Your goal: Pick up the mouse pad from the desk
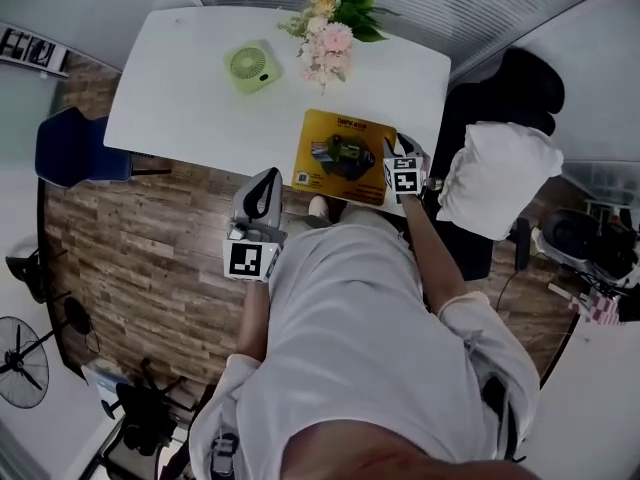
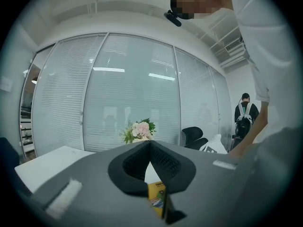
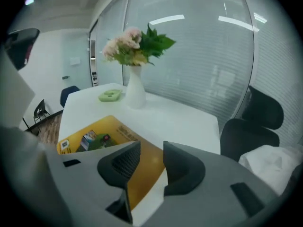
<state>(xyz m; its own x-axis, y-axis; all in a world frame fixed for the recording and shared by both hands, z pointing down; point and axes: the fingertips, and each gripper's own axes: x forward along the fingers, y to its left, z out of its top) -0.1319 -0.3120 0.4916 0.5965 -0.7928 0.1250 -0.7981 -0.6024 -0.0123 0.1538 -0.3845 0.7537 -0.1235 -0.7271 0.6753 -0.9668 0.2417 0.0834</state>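
Observation:
The yellow mouse pad (image 1: 340, 158) lies flat at the near edge of the white desk (image 1: 190, 108). My right gripper (image 1: 392, 153) hangs just over the pad's right edge. In the right gripper view its jaws (image 3: 152, 145) stand open, with the mouse pad (image 3: 109, 129) showing under the gap and nothing between the pads. My left gripper (image 1: 268, 176) is off the desk's near edge, left of the pad, over the wooden floor. Its jaws (image 2: 150, 143) are shut, tips touching, holding nothing; a strip of the mouse pad (image 2: 157, 197) shows below them.
A green desk fan (image 1: 250, 66) and a white vase of flowers (image 1: 328, 28) stand at the back of the desk. A black chair (image 1: 505, 93) with a white bag (image 1: 495, 178) is to the right, a blue chair (image 1: 70, 148) to the left.

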